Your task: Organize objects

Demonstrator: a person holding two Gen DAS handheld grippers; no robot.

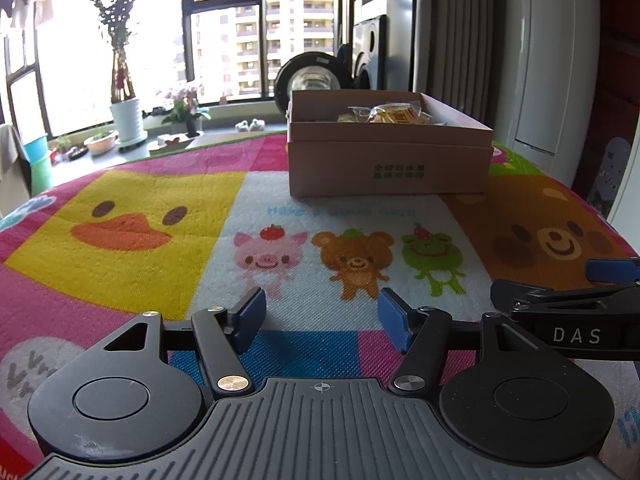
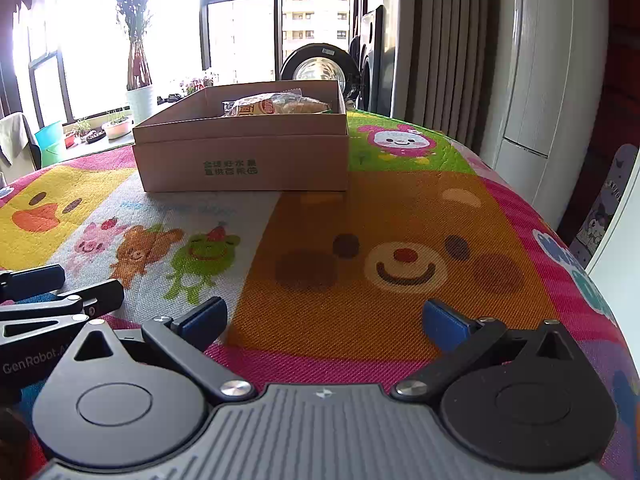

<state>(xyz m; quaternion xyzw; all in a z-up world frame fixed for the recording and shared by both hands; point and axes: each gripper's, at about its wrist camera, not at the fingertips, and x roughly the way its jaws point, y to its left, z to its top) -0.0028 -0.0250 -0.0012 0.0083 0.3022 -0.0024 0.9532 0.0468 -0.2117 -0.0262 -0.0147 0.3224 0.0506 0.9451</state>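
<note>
- Wrapped snacks (image 2: 276, 105) lay inside the cardboard box (image 2: 244, 160), which stood at the far side of the cartoon-printed mat (image 2: 360, 208); we judged these packets to be the things to organize, and none showed loose on the mat.
- Our left gripper (image 1: 322, 320) rested low at the near edge with its blue pads moderately apart and nothing between them.
- Our right gripper (image 2: 324, 322) sat just to its right, its jaws spread wide and likewise empty.
- The two tools lay close side by side: in the left view the right gripper's arm crossed the near right corner. We judged that a careless reach by either one could strike the other.
- The box appeared light and its walls rose above the packets; we judged that a low approach could catch the near wall and push the box toward the far edge.
- The glossy wrappers looked slippery and crushable, so a shallow pinch might have slipped off, and a hard one might have damaged the contents.
</note>
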